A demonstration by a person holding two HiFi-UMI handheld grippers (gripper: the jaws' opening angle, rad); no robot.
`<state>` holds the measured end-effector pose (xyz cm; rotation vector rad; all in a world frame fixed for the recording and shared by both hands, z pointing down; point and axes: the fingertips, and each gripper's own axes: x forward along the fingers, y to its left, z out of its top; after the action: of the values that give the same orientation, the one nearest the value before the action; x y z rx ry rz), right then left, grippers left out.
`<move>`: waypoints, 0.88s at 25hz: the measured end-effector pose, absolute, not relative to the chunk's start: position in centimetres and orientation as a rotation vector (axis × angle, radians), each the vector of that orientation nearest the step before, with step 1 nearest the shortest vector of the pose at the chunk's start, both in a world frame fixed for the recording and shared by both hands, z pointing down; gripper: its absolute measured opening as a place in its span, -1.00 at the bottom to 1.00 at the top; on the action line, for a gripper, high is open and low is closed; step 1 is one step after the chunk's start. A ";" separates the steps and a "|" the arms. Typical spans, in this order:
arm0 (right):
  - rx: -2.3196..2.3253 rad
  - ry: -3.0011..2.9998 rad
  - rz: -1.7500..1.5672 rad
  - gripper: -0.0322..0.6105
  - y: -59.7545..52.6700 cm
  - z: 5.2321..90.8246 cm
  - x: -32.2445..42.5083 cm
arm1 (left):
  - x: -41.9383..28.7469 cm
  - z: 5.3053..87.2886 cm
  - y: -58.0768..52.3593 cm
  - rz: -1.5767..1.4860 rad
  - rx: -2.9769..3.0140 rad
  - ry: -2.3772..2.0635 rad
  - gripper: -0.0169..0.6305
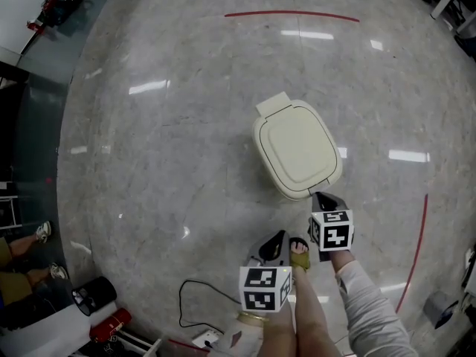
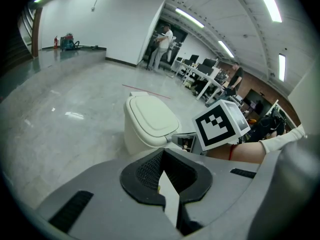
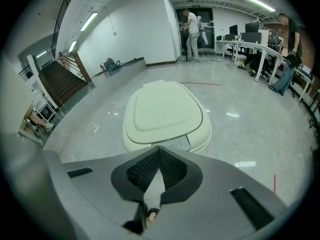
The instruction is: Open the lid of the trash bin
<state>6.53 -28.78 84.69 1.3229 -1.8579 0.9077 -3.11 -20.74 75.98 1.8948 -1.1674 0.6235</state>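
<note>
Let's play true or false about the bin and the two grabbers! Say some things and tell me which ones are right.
The lid of the trash bin is shut. True.
The right gripper is holding the lid. False: its jaws are together on nothing, close to the bin's front.
The left gripper is closer to the bin than the right one. False: it is farther back.
A red line is on the floor beyond the bin. True.
</note>
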 end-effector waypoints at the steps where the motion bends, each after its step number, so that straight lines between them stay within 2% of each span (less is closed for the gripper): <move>1: 1.318 -1.854 0.906 -0.90 -28.8 84.9 6.5 | -3.1 76.1 -20.7 0.627 1.894 -1.167 -0.93; 22: 1.278 -1.839 0.822 -0.90 -28.6 86.2 6.4 | -2.5 76.1 -21.0 0.613 1.893 -1.147 -0.93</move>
<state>6.37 -28.55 86.22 1.2782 -1.8395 0.8217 -2.51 -21.02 76.08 1.8929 -1.1475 0.6133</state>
